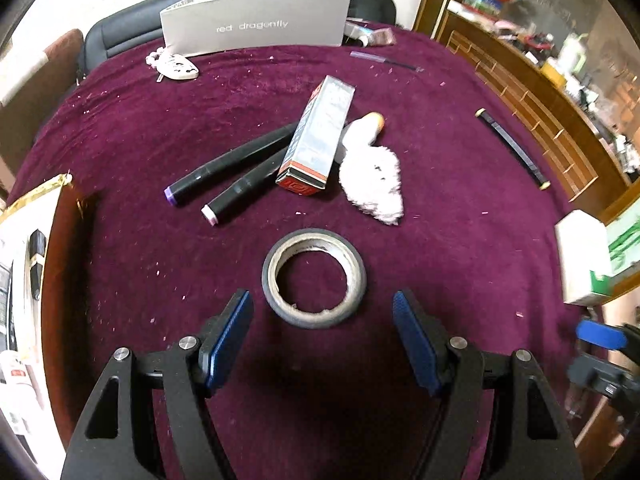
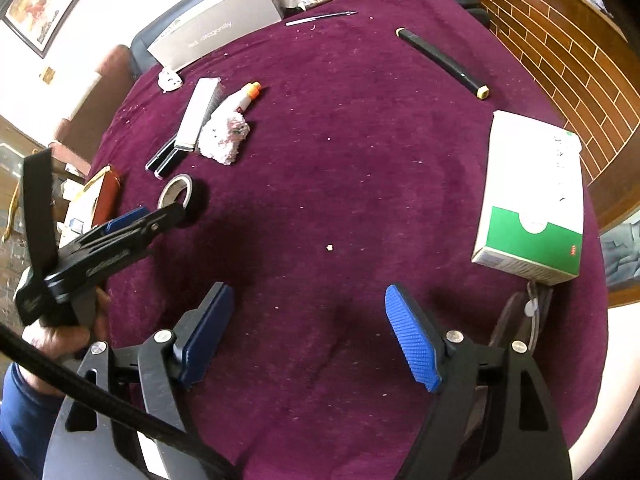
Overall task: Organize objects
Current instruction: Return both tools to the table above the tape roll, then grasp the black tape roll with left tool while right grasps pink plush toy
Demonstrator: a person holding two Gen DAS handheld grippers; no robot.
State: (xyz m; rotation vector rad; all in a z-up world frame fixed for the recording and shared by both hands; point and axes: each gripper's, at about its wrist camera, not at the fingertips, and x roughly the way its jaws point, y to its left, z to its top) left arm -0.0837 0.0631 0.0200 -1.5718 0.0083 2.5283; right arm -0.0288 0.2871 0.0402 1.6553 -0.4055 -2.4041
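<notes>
A grey-black tape roll lies flat on the purple cloth, just ahead of my left gripper. That gripper is open, and the roll's near edge sits between its blue pads without touching them. Behind the roll lie two black markers, a silver and red carton and a white fluffy item with an orange tip. My right gripper is open over bare cloth, holding nothing. In the right wrist view the left gripper shows side-on beside the tape roll.
A white and green box stands at the right edge. A lone black marker lies far right. A grey "red dragonfly" box, a white keychain and a thin pen sit at the back. A brown-walled box is at the left.
</notes>
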